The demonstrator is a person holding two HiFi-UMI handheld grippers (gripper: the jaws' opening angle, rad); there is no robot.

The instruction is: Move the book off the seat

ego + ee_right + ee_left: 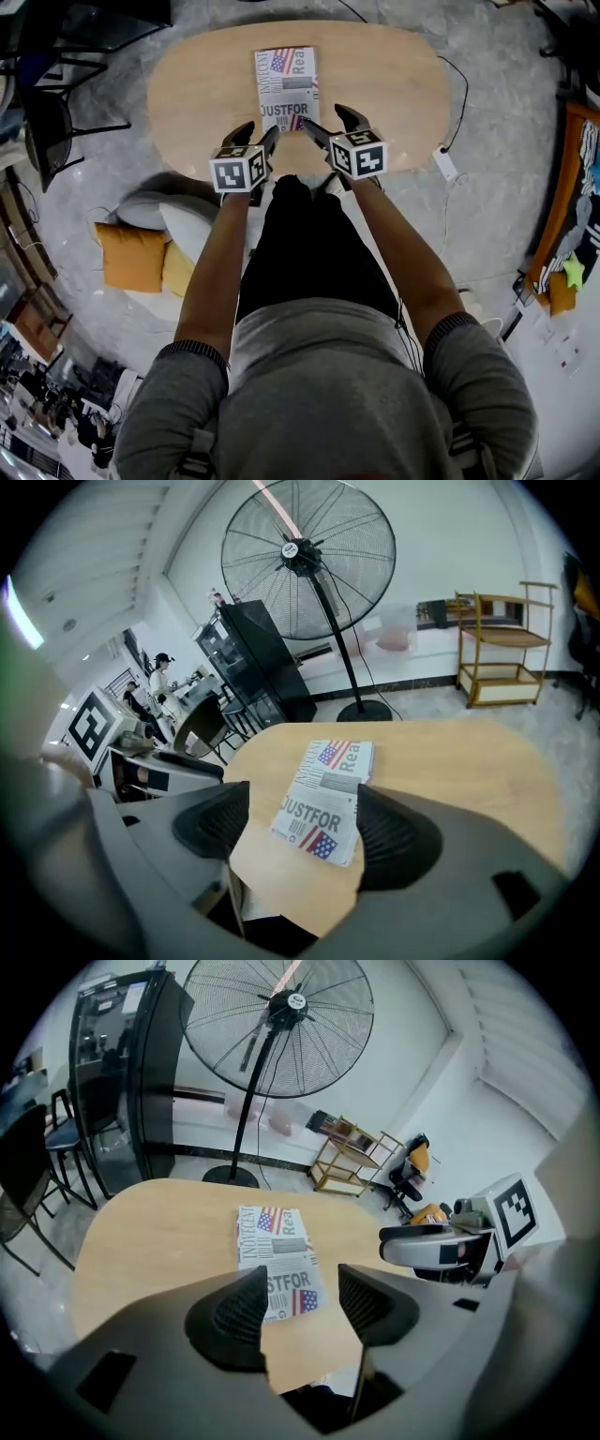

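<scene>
A pale oval wooden table stands on grey floor. Beyond its far edge rises a big black wire-caged pedestal fan – flanked by a tall black glass-fronted cabinet and a light wooden shelf trolley. Black chairs stand near the cabinet.

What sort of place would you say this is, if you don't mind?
Probably an office lounge or break area: an oval wooden table on a concrete floor, a large pedestal fan beside a black cabinet, and a pale seat with an orange cushion.
</scene>
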